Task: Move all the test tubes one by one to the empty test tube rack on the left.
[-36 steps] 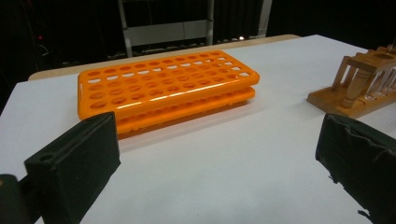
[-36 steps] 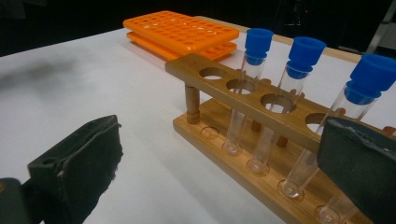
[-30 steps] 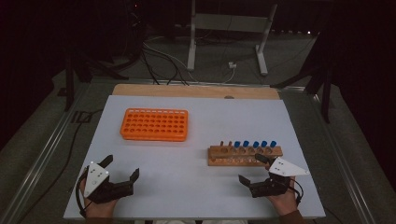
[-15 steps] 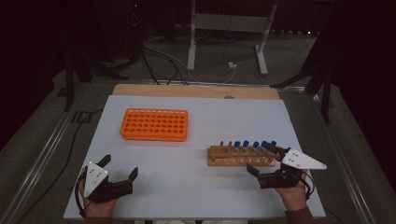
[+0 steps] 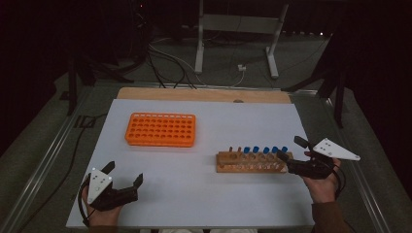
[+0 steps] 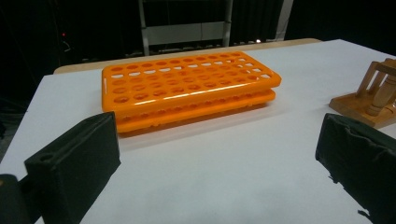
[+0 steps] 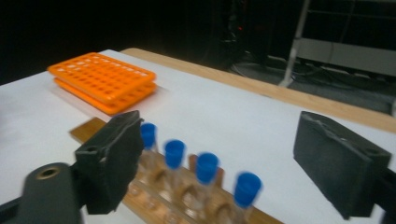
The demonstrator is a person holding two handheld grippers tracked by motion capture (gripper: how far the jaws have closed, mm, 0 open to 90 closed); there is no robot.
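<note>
The right gripper point(image 5: 290, 154) is at the right end of the wooden rack point(image 5: 252, 166), above the table's white sheet point(image 5: 209, 191). Its jaws have just been closing but stand apart, with nothing pressed between them. In the right gripper view, the right gripper point(image 7: 219, 163) frames the row of tubes: 4 blue caps point(image 7: 207, 167) show between the 2 black jaws, and a clear gap remains on either side of them. The last tube point(image 5: 284, 150) at the rack's right end lies just beside the jaw tips in the high view; contact cannot be confirmed.

The wooden rack sits right of centre on the sheet. It holds 5 blue-capped tubes toward its right end, and its left holes show no blue caps.

The orange tray point(image 5: 161, 129) lies flat, left of centre and farther from the person, well apart from the wooden rack.

The left gripper point(image 5: 124, 176) rests at the near left corner of the sheet. Its jaws are spread wide and hold nothing. In the left gripper view, the left gripper point(image 6: 219, 154) faces the orange tray point(image 6: 187, 88).
</note>
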